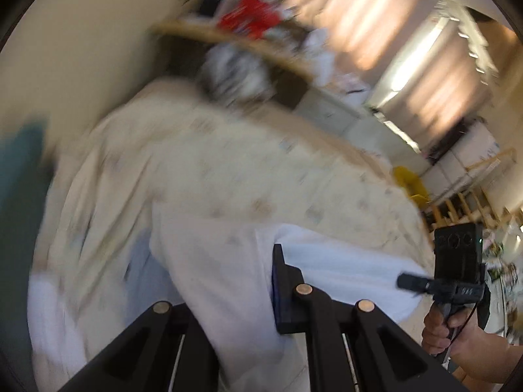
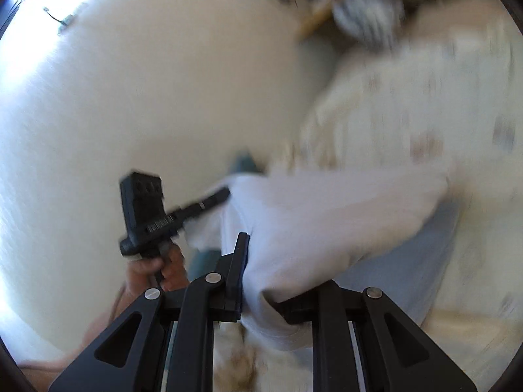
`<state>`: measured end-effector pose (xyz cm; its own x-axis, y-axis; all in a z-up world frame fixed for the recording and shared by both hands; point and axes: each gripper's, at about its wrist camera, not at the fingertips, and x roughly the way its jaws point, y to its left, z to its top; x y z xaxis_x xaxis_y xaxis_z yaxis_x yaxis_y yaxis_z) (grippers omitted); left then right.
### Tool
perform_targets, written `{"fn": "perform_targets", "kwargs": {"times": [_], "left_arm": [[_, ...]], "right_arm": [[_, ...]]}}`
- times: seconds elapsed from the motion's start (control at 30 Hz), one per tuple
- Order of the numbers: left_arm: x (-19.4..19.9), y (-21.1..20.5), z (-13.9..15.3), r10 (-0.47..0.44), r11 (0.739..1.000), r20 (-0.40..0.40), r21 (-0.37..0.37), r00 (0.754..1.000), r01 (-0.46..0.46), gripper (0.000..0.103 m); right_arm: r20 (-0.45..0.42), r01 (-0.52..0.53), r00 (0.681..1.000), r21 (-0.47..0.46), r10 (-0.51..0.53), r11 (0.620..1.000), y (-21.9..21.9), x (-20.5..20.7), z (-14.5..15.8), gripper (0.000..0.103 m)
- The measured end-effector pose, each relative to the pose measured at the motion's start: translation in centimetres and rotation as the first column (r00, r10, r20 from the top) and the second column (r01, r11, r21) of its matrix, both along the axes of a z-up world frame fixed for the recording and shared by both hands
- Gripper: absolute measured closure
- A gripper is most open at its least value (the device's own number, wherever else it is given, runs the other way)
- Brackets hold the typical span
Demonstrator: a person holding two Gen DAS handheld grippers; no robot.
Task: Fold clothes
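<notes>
My left gripper is clamped nearly shut on the white garment; one dark finger shows, and the cloth hides the other. My right gripper is pinched on the same garment, cloth bunched between its narrow jaws. The garment hangs stretched between my two grippers above the near edge of the bed, over the cream patterned bedspread. From the left wrist view I see my right hand on its handle; from the right, my left hand. Beyond the bed's far edge a wicker basket holds striped and red clothing, blurred.
</notes>
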<state>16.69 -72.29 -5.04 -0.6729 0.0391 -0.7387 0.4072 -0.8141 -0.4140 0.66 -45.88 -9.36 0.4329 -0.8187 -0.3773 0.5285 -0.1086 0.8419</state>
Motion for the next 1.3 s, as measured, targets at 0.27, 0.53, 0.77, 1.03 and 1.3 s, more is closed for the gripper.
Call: {"fn": "perform_targets", "kwargs": {"times": [0.27,0.53,0.77,1.03,1.3], "left_arm": [[14.4,3.1,-18.8,0.159,0.970,0.219,0.147,0.963,-0.193,0.094],[16.4,4.0,-21.2,0.190,0.960,0.325,0.136,0.926,-0.245,0.071],[18.6,5.7,-15.6,0.219,0.975,0.268,-0.035,0.938,-0.218,0.070],[13.4,11.6,-15.9,0.074,0.997,0.147,-0.007,0.986,-0.074,0.065],[10.8,16.0,-22.7,0.003,1.000,0.345,0.010,0.938,-0.007,0.067]], "right_arm": [[0.175,-0.198,0.973,0.290,0.152,0.936,1.5,10.3,-17.6,0.086],[0.224,-0.160,0.971,0.345,0.084,0.925,5.8,10.8,-20.9,0.085],[0.132,-0.315,0.949,0.410,0.286,0.856,9.1,12.3,-19.2,0.085],[-0.351,-0.085,0.911,0.349,0.215,0.933,3.9,10.5,-11.1,0.083],[-0.429,-0.147,0.785,0.573,0.448,0.807,-1.1,14.2,-17.2,0.088]]}}
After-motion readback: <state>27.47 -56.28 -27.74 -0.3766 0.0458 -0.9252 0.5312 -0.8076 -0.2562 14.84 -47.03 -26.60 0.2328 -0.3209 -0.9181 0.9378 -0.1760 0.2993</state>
